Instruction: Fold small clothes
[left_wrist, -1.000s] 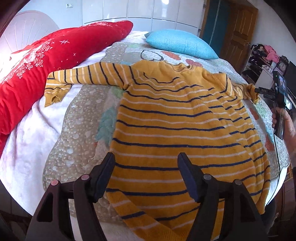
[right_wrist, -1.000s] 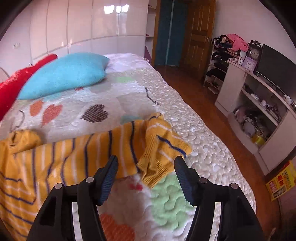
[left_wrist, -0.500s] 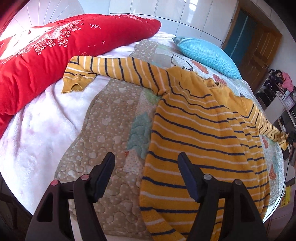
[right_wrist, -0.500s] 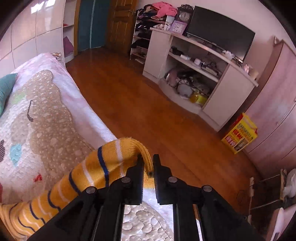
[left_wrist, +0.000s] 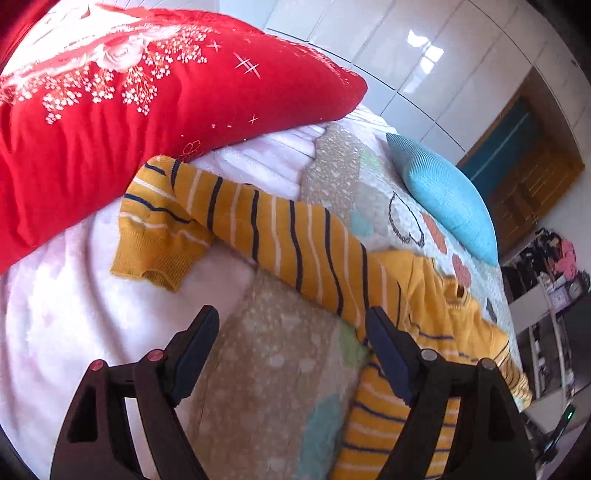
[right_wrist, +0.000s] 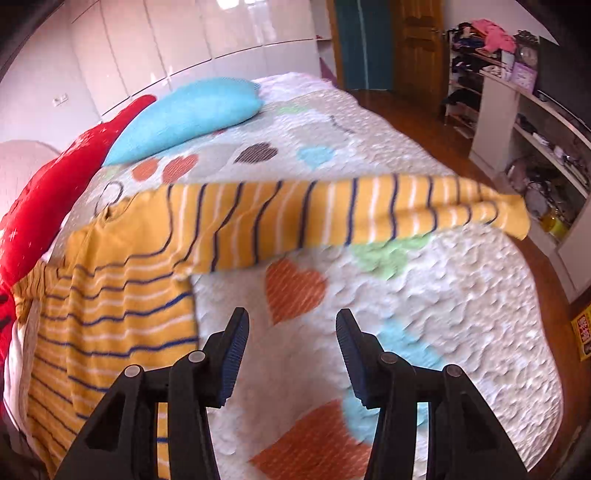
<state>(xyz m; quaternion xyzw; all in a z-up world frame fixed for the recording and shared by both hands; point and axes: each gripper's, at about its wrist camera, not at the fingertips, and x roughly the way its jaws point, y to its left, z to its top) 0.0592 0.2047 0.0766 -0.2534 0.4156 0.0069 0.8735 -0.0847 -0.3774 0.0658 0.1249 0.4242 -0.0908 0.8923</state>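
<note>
A small yellow sweater (right_wrist: 122, 280) with navy and white stripes lies flat on the bed. In the left wrist view its one sleeve (left_wrist: 280, 240) runs up-left, the cuff (left_wrist: 159, 236) folded back by the red pillow. My left gripper (left_wrist: 291, 339) hovers over the quilt just short of that sleeve, jaws opening, nothing between them. In the right wrist view the other sleeve (right_wrist: 351, 218) lies stretched out straight to the right, its cuff (right_wrist: 513, 218) near the bed's edge. My right gripper (right_wrist: 291, 341) is above the quilt below that sleeve, jaws opening and empty.
A big red pillow (left_wrist: 110, 110) lies along the bed's far left and a blue cushion (right_wrist: 184, 114) sits at the head. The quilt (right_wrist: 443, 295) has heart patterns. Right of the bed are wooden floor (right_wrist: 417, 122) and a white shelf unit (right_wrist: 535, 136).
The right gripper, shut on the sleeve cuff half a second ago, has let it go and drawn back; that sleeve now lies stretched straight. The left gripper has swung left toward the other sleeve.
</note>
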